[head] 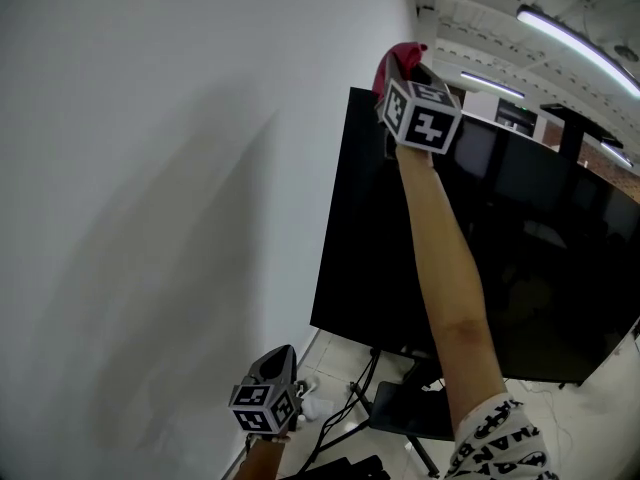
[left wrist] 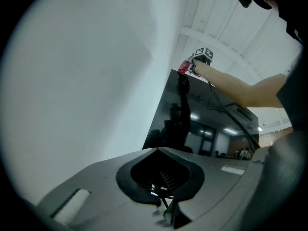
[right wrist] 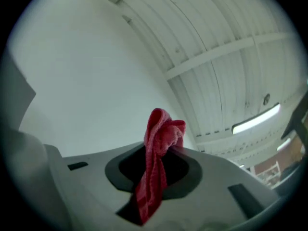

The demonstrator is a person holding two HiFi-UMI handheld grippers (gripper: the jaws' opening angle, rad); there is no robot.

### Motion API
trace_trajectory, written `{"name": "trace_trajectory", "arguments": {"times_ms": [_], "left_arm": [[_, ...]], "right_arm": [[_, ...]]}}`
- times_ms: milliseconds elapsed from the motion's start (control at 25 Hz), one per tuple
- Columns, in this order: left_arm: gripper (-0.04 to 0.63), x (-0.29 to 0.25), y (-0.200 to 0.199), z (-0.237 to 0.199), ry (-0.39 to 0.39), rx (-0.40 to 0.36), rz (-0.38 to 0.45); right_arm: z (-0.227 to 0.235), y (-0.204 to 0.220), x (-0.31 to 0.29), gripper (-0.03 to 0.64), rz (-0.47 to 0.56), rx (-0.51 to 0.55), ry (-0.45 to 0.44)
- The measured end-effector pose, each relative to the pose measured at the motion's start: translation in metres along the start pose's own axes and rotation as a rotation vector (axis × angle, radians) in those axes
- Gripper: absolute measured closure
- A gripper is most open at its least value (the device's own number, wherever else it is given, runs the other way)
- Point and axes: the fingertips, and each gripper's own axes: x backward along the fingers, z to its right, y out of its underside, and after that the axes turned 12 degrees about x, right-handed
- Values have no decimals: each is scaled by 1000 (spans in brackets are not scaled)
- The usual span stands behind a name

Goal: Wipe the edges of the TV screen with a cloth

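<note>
White wall (head: 150, 168) fills the left side. Left gripper (head: 270, 383) hangs low beside it, down near the floor and the cables (head: 345, 408) under the TV; its jaws are closed together with nothing between them. Red cloth (right wrist: 156, 162), terry-looking with a woven check, is bunched into a folded lump that sticks out past the jaw tips, with one end trailing back through the opening. Right gripper (head: 398, 76) is raised high on a straight arm, jaws clamped on that cloth. The cloth sits at the top edge of the TV (head: 520, 248), just by its upper left corner; can't tell if it's actually touching. TV screen is black, glossy, switched off, and reflects ceiling lights. Ceiling light (head: 570, 33) is lit at far right.
</note>
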Motion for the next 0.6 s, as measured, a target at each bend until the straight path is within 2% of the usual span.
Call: {"name": "trace_trajectory", "arguments": {"times_ms": [160, 280, 360, 440, 600], "left_arm": [[606, -2, 9, 11, 25, 2, -17], [606, -4, 12, 11, 32, 11, -22], [606, -2, 14, 8, 33, 21, -22], [606, 0, 13, 10, 42, 20, -19], [606, -4, -3, 18, 69, -26, -11]], "right_arm": [[-21, 3, -9, 534, -57, 273, -30], [-54, 26, -34, 532, -143, 490, -79], [-76, 42, -46, 532, -207, 596, -124], [-89, 51, -49, 532, -258, 654, -157], [-96, 61, -47, 532, -294, 674, -197]]}}
